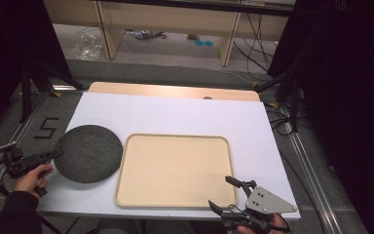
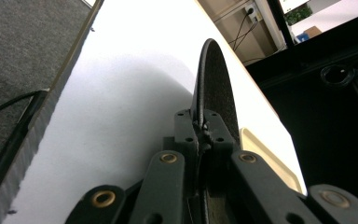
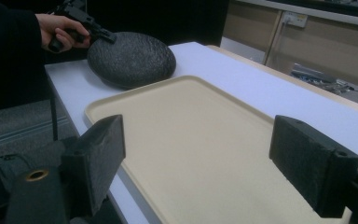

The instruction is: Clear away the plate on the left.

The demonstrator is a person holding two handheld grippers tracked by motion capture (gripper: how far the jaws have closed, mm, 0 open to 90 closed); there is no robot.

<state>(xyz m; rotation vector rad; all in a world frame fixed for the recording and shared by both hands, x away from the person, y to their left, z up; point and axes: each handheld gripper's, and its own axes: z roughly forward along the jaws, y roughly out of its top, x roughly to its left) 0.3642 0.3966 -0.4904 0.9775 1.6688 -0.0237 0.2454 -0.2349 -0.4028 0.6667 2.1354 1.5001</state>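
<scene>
Seen from above, a white rectangular table top [image 1: 175, 114] fills the middle of the scene. At the near edge, at about 5 o'clock, the right gripper [image 1: 226, 192] is held by a hand [image 1: 258, 228]; its two black jaws are spread wide apart and hold nothing, and they hang over the near right corner of a pale beige rectangular plastic tray with rounded corners [image 1: 175, 170]. A grey three-cornered plate sits on top of this gripper. The tray lies flat, with its long axis running from 9 o'clock to 3 o'clock.

At about 8 o'clock the left hand [image 1: 31, 176], in a dark sleeve, holds the left gripper [image 1: 57, 153]. Its jaws are pressed together, pinching the 9 o'clock rim of a dark grey, round, rough-textured disc [image 1: 88, 153]. The disc sits on the table just left of the tray, and its right edge reaches the tray's left rim. In the left gripper view the disc [image 2: 216, 88] appears edge-on, running straight away from the jaws.

In the right gripper view the tray [image 3: 200, 149] lies between the open jaws, with the disc [image 3: 130, 58] beyond it.

Farther off at 9 o'clock, black tape on the grey carpet floor [image 1: 9, 105] forms the figure "5" [image 1: 47, 127].
</scene>
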